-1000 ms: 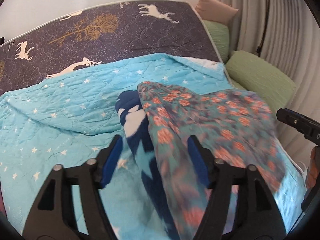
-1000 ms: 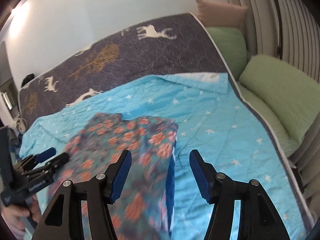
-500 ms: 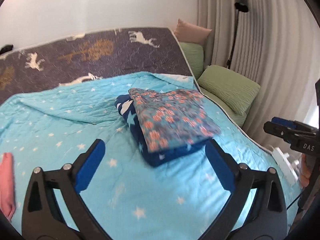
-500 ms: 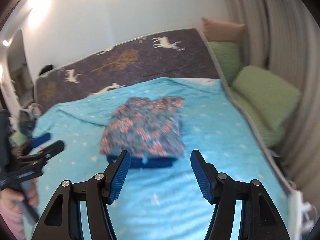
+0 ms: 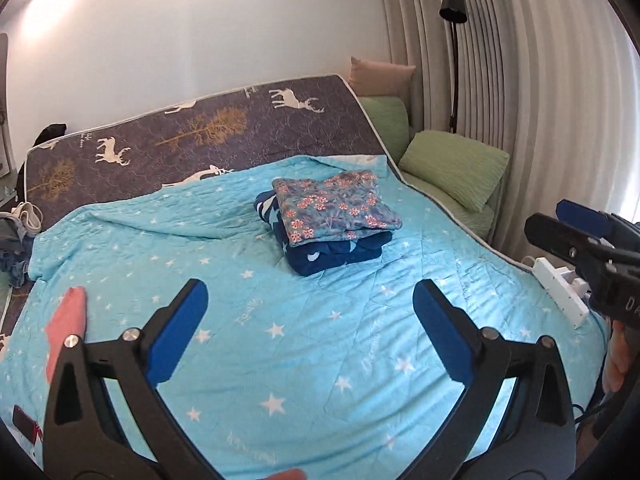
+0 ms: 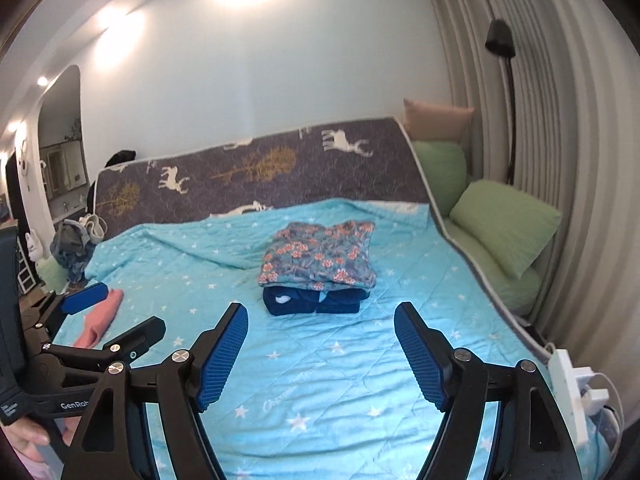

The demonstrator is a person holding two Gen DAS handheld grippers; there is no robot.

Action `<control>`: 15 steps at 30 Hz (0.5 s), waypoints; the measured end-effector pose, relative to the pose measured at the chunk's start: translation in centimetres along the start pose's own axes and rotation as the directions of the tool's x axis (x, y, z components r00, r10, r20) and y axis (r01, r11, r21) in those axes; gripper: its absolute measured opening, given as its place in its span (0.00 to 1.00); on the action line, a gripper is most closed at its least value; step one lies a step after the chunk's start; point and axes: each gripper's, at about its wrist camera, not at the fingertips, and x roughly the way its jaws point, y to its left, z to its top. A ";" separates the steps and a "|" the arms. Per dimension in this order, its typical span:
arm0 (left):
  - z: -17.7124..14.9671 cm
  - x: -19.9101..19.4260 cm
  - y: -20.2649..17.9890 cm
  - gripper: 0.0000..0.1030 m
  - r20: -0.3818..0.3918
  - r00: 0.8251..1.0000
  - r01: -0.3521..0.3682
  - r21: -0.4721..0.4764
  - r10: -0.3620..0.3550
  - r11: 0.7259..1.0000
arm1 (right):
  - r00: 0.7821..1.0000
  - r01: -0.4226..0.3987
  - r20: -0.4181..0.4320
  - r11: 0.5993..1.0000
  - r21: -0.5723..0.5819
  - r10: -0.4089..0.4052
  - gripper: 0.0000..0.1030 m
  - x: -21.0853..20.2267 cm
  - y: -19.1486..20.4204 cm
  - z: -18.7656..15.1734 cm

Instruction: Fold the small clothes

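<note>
A folded floral garment (image 5: 336,208) lies on top of a folded navy garment (image 5: 340,250) in the middle of the light blue star quilt (image 5: 280,340). The right wrist view shows the same stack, floral garment (image 6: 320,256) over navy garment (image 6: 312,300). A loose pink garment (image 5: 68,320) lies near the quilt's left edge. My left gripper (image 5: 310,296) stands wide open and empty, well short of the stack. My right gripper (image 6: 320,314) has its jaws opening with nothing between them, also back from the stack. Each gripper shows at the edge of the other's view.
Green pillows (image 5: 452,164) line the bed's right side below a curtain and a floor lamp (image 5: 454,4). A white power strip (image 5: 560,292) sits at the right bed edge. A grey deer-print cover (image 5: 200,136) spans the head, and crumpled clothes (image 6: 72,248) lie at the far left.
Both grippers have pulled back from the stack and opened wider. The floral garment, earlier between the left jaws, now rests free on the navy one.
</note>
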 end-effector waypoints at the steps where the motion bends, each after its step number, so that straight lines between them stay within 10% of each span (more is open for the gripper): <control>1: -0.2 -0.4 0.0 0.99 -0.001 1.000 -0.001 -0.004 0.001 1.000 | 1.000 -0.003 0.017 1.000 -0.005 0.003 0.77 -0.8 0.2 -0.3; 15: -2.9 -4.7 -0.1 0.99 -0.015 0.997 -0.077 -0.035 0.077 0.996 | 0.998 0.023 0.056 1.000 -0.014 -0.022 0.82 -5.4 2.7 -3.6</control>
